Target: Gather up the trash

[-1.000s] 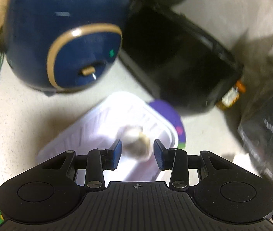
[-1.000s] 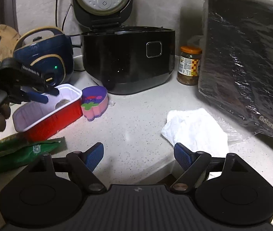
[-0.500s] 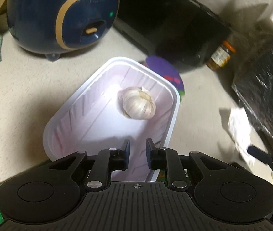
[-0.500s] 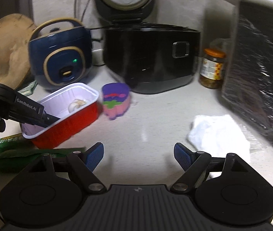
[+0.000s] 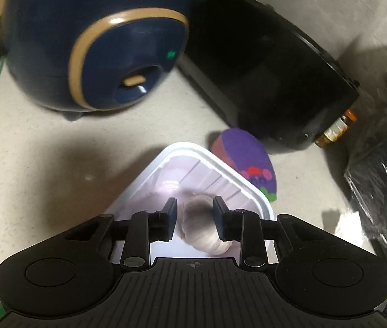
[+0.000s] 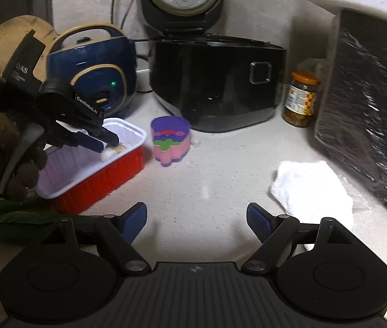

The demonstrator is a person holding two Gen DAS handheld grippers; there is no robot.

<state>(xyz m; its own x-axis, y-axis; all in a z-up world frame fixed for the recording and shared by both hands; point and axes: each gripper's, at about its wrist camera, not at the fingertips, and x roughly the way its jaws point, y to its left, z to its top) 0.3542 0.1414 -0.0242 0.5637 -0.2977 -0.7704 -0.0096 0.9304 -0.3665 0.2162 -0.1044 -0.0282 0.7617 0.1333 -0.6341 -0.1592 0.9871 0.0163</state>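
Observation:
A garlic bulb (image 5: 201,227) lies in a white-lined tray with red outer walls (image 6: 103,183). My left gripper (image 5: 194,211) reaches down into the tray, its jaws opening, with the garlic between the blue pads and a slim gap showing on the left side. In the right wrist view the left gripper (image 6: 108,143) hangs over the tray's far end, held by a gloved hand (image 6: 2,147). My right gripper (image 6: 196,218) stands open over bare counter with nothing between its fingers. A crumpled white paper (image 6: 313,188) lies just right of it.
A purple-and-pink cup (image 6: 171,139) stands right beside the tray. Behind are a blue cooker (image 6: 92,73), a black rice cooker (image 6: 215,82) with its lid up and a jar (image 6: 302,98). A foil-wrapped box (image 6: 371,109) fills the right. A green wrapper (image 6: 15,218) lies left.
The left gripper narrowed above the tray, then widened and pushed forward and down, so the garlic now sits between its fingers. The right gripper stayed open.

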